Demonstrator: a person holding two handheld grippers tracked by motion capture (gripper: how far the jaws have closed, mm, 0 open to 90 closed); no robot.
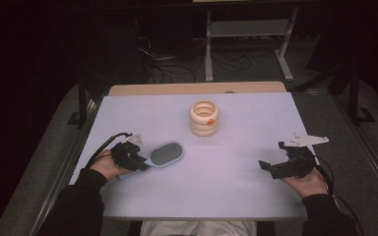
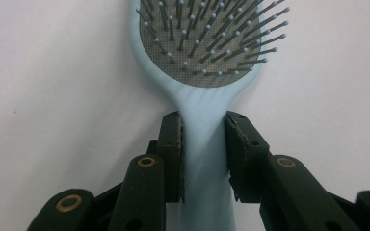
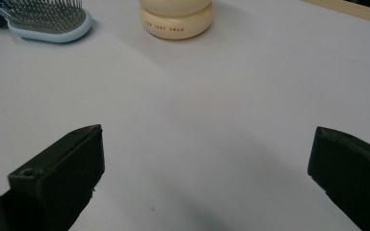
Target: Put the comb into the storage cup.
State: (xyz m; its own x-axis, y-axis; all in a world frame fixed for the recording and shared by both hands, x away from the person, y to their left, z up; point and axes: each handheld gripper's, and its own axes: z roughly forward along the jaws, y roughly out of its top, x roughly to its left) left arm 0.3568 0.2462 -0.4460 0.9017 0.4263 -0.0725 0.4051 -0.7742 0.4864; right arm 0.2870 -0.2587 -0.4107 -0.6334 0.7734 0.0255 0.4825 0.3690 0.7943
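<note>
On the white table [image 1: 226,191], near its front-left corner, the left gripper [image 1: 139,161] is clamped on the handle of a light blue hairbrush [image 1: 163,155]. Left gripper view: the 2 black jaws press both sides of the hairbrush's pale blue handle just below the oval head, pads flush against the plastic. Brush head has a grey cushion with grey ball-tipped bristles facing up; it points away from the gripper, toward table centre. Brush lies flat on the table surface, handle toward the person's left hand [image 1: 107,166], head angled right and slightly away in the high view. Cream ribbed ring-stacked container [image 1: 204,118] stands upright past the brush, mid-table, well apart from it, with a small orange spot on its side; open at the top. Right gripper [image 1: 268,167] sits near the front-right edge of the table, held in the right hand [image 1: 309,183], jaws spread wide with nothing between them, only bare table. Right gripper view has the hairbrush head at upper left and the container's base with small printed lettering, too small to read, at top centre. Dark sleeves on both forearms.
</note>
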